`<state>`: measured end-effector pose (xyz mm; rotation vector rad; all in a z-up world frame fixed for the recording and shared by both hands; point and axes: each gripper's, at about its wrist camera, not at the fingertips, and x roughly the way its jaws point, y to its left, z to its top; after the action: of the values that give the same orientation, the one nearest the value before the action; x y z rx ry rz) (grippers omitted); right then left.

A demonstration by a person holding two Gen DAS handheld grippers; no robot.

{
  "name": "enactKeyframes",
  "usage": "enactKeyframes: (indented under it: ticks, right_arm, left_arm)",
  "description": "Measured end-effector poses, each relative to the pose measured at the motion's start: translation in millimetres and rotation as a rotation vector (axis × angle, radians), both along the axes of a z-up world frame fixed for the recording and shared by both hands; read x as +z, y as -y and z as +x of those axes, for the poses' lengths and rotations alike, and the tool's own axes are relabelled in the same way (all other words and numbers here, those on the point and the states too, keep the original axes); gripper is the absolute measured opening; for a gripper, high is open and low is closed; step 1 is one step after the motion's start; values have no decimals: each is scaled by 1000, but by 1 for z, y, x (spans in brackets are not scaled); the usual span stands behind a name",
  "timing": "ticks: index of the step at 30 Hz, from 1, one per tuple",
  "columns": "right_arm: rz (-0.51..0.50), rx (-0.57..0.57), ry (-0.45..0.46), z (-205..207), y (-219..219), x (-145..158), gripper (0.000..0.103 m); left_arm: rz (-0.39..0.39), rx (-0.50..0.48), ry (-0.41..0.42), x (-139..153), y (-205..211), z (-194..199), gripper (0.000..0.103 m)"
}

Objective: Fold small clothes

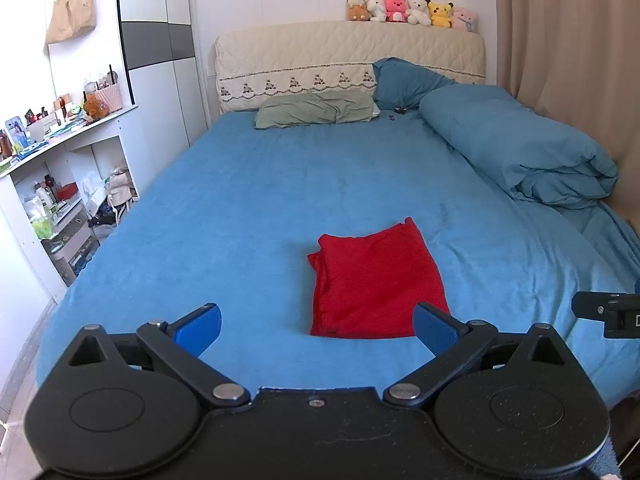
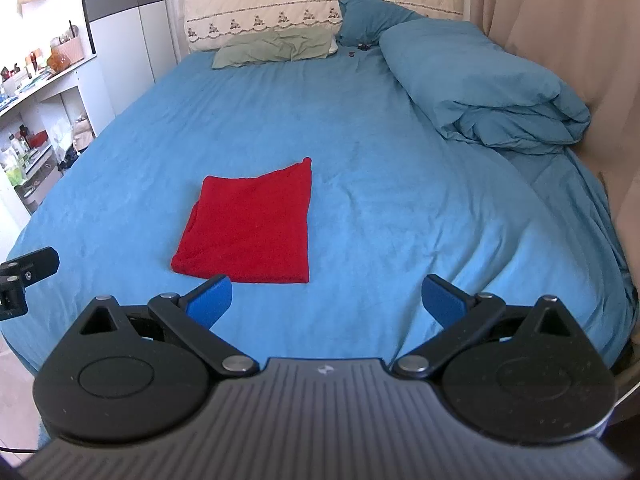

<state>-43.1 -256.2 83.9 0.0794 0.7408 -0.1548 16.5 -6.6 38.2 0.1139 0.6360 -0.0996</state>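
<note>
You are working over a bed (image 1: 248, 200) covered in a blue sheet, with a rolled blue duvet (image 1: 516, 148) along its far-right side and a green pillow (image 1: 316, 110) against the quilted cream headboard (image 1: 348, 52). A row of plush toys (image 1: 412, 12) sits on top of that headboard, and cluttered white shelves (image 1: 68, 184) stand off the bed's left edge. No writing is legible anywhere. The folded red cloth (image 1: 374, 280) lies flat on the sheet near the bed's foot. Your left gripper (image 1: 318, 330) hovers just short of it, jaws spread wide, holding nothing. Your right gripper (image 2: 328, 304) is likewise spread and empty, with the cloth (image 2: 250, 226) ahead and to its left.
</note>
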Motion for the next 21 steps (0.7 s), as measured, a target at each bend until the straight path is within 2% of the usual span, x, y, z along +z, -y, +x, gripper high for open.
enactKeyframes:
  ticks: [21]
  right_arm:
    - [-1, 0, 7, 0, -9, 2, 103]
  left_arm:
    - [5, 5, -4, -1, -5, -1, 103]
